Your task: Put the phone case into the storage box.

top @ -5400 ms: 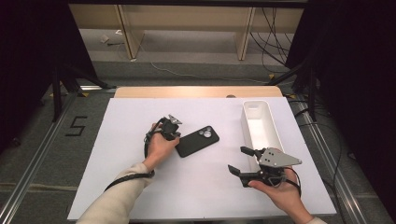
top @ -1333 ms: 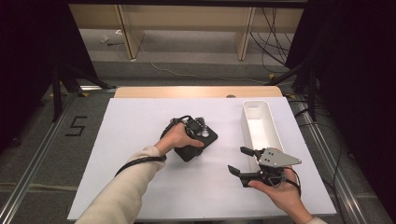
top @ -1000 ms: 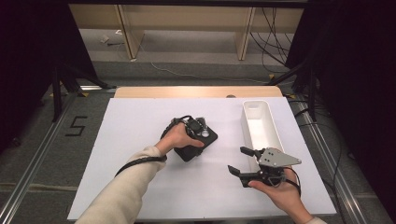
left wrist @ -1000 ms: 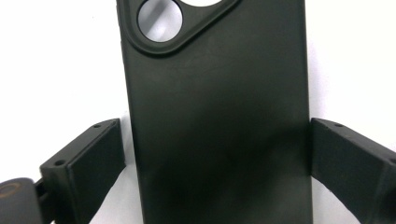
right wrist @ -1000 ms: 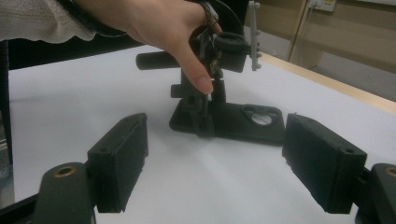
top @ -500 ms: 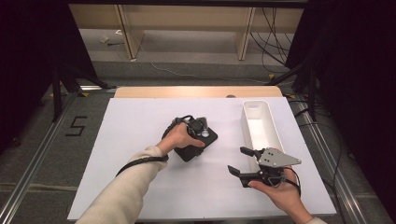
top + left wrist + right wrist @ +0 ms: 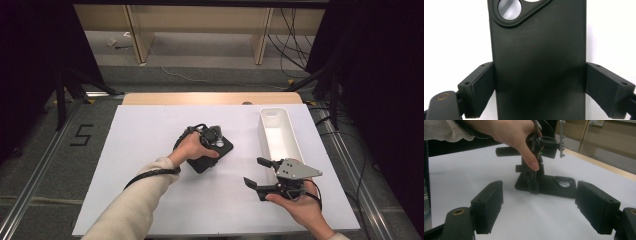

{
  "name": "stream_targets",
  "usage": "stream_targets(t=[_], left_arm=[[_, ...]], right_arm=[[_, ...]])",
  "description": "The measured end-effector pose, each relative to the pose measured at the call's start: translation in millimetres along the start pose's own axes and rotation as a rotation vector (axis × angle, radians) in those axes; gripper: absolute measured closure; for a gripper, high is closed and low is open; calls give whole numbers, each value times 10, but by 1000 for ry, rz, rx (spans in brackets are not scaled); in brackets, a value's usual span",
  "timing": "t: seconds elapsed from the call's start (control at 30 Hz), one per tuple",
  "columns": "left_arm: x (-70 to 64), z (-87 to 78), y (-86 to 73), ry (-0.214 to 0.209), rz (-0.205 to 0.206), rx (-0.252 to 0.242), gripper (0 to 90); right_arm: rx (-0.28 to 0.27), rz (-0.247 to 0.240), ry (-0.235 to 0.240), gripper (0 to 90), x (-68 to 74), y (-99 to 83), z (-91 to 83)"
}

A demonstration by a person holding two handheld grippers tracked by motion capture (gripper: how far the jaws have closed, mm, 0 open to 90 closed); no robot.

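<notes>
Now the left gripper (image 7: 209,141) stands over the flat black rubbery phone case (image 7: 537,62) lying mid-table, its jaws touching both long edges, so it should squeeze evenly before lifting, while the right gripper (image 7: 261,173), at 4 o'clock from the case, waits with jaws apart.

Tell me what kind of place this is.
Probably a lab recording station: a white table board framed by metal rails, black curtains at both sides, loose cables on the floor.
</notes>
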State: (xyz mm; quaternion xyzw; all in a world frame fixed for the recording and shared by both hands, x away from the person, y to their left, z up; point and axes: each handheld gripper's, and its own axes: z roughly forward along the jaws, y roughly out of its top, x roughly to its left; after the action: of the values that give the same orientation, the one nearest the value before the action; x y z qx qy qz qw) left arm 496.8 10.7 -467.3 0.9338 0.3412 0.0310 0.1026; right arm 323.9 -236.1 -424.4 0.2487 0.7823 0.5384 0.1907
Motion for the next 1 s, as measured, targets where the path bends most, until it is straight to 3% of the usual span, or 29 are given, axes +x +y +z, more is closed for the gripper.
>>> stream_targets(t=[0.63,1.0], left_arm=[[-17,-11,-31,6,-9,-22,148],[-35,-24,-101,3,-18,-76,155]], right_arm=[[0,1,-1,236,0,0,0],[0,1,-4,236,-2,1,0]])
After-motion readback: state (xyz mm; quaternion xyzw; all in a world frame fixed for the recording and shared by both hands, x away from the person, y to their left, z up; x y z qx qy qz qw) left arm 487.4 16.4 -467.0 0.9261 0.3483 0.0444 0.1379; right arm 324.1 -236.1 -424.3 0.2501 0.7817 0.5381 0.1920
